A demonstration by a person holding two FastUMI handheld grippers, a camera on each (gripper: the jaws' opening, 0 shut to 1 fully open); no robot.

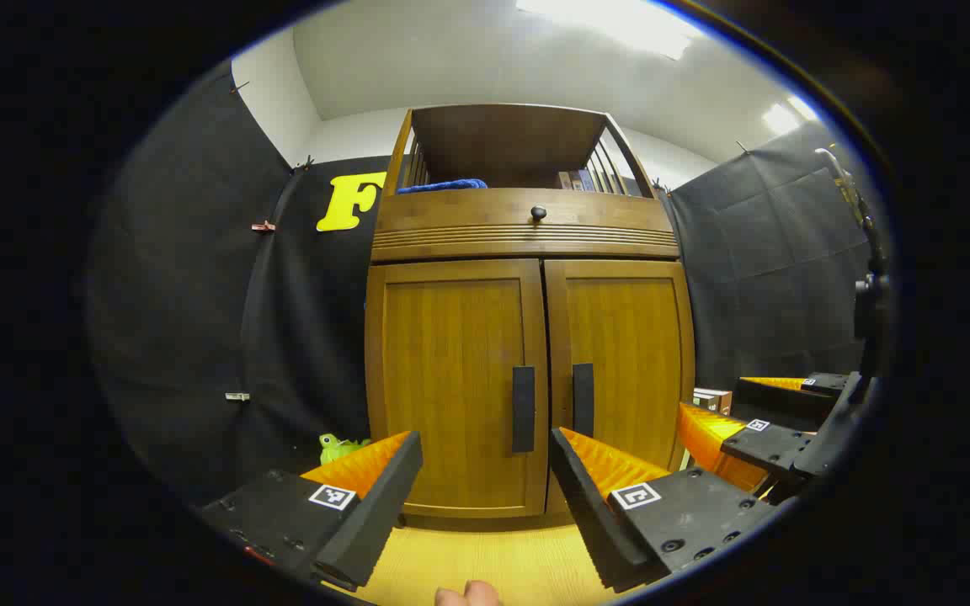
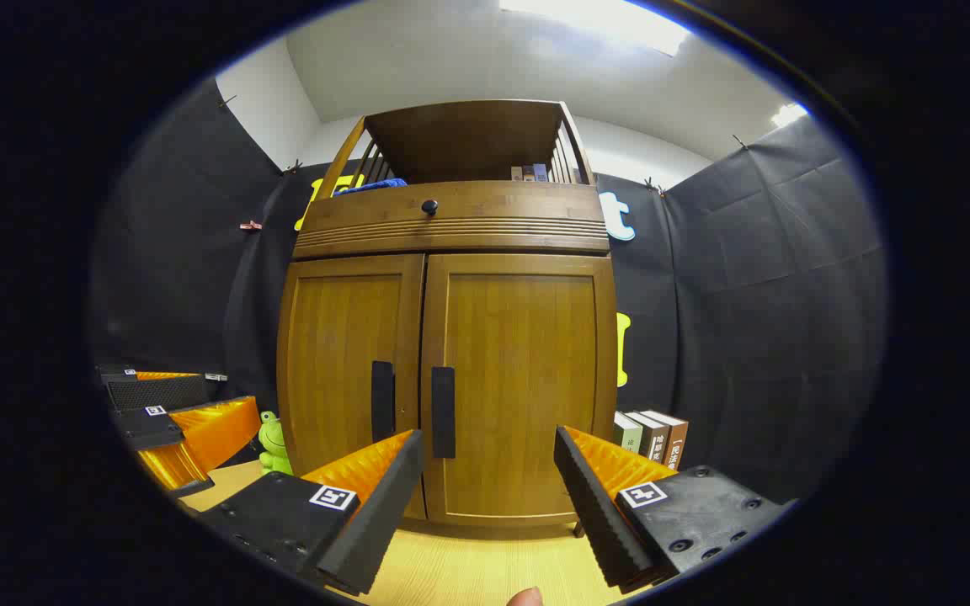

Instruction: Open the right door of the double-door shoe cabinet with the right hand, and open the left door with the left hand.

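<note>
One wooden shoe cabinet (image 1: 527, 337) stands at the centre of both views, with two doors, both closed. The left door (image 1: 451, 379) and the right door (image 1: 628, 362) each carry one dark upright handle: the left handle (image 1: 523, 409) and the right handle (image 1: 583, 399) sit side by side at the middle seam. Above the doors is one drawer front with one round knob (image 1: 539, 213), and an open shelf holds one blue cloth (image 1: 443, 185).

In the left gripper view, the left gripper (image 1: 485, 480) sits at the lower centre, its fingers spread apart and holding nothing; the left handle appears just above the gap between them, not touched. The right gripper (image 1: 729, 421) shows at the lower right, apart from the cabinet.

In the right gripper view, the right gripper (image 2: 489, 480) also has its fingers spread; the right handle (image 2: 443, 411) lies above its left finger, untouched. One green toy frog (image 2: 270, 442) sits at the lower left, and three books (image 2: 653, 433) stand at the cabinet's right.
</note>
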